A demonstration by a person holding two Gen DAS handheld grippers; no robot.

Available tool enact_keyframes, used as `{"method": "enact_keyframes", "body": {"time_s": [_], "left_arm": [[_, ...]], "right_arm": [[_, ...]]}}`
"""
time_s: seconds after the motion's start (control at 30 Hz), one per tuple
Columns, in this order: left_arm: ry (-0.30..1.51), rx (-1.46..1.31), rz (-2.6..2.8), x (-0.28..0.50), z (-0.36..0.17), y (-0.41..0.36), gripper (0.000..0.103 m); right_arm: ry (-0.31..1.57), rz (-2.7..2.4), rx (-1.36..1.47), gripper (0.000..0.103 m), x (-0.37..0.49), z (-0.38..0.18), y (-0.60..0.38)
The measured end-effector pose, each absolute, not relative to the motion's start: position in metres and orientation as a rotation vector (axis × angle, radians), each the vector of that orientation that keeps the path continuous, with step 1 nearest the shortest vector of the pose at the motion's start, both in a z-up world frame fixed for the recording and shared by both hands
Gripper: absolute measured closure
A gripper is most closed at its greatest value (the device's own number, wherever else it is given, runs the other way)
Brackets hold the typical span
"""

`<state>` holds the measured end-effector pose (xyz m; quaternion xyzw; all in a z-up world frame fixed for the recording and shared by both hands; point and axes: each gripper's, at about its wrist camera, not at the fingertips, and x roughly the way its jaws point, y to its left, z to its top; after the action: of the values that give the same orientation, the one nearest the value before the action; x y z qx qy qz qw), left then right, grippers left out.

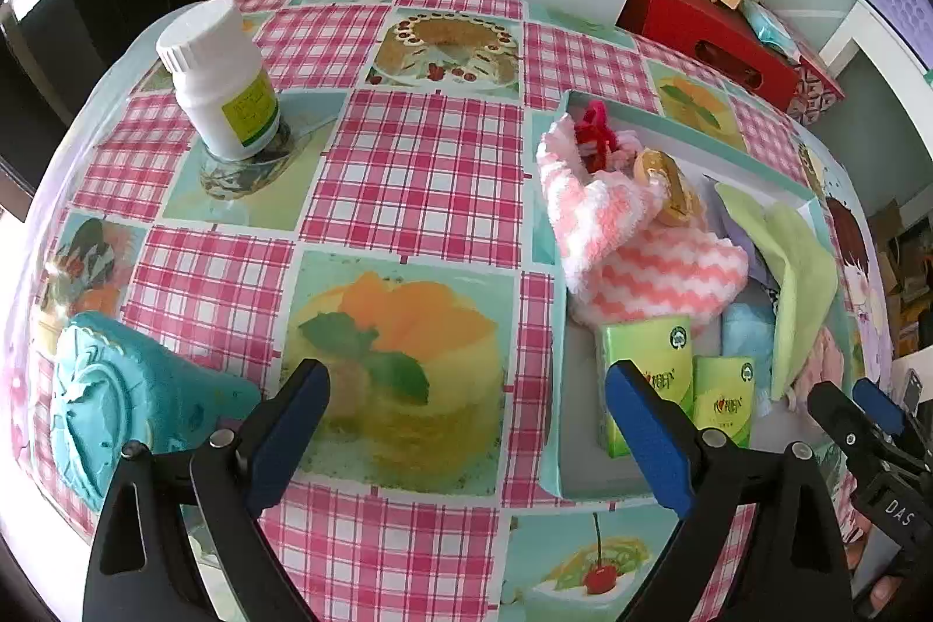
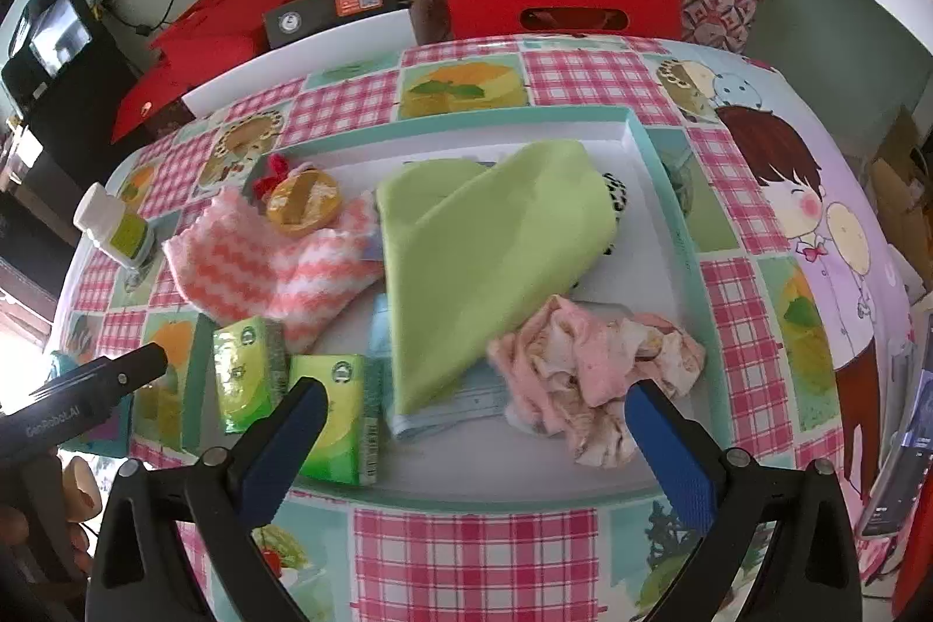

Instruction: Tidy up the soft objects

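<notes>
Lime-green cloth [image 2: 490, 260], pink-white zigzag towel [image 2: 262, 272], pink-checked tablecloth [image 1: 420, 167], white bottle [image 1: 218, 80]

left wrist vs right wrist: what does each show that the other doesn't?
Left wrist only: the teal embossed piece at near left on the tablecloth, and the bottle up close.

Right wrist only: the crumpled pink cloth at the tray's near right, and the light blue fabric under the green cloth.

Both: tray, green cloth, zigzag towel, two green packs, round yellow item, bottle. Both grippers, left and right, have open, empty jaws.
</notes>
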<state>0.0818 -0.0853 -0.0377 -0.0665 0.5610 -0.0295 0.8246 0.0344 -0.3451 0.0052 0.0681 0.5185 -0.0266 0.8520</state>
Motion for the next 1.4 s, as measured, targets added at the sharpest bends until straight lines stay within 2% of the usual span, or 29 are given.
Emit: {"method": "enact_keyframes", "body": {"time_s": [0.6,1.4], "left_arm": [[1.137,-0.074,-0.047,0.048,-0.012,-0.077,0.007],[1.063,0.005,-0.017,-0.014,-0.013,-0.065,0.008]], "right_arm": [[1.094,-0.016,0.071,0.000,0.016,0.017,-0.302],[1.105,-0.045,0.046,0.000,-0.028,0.011,-0.291]]}}
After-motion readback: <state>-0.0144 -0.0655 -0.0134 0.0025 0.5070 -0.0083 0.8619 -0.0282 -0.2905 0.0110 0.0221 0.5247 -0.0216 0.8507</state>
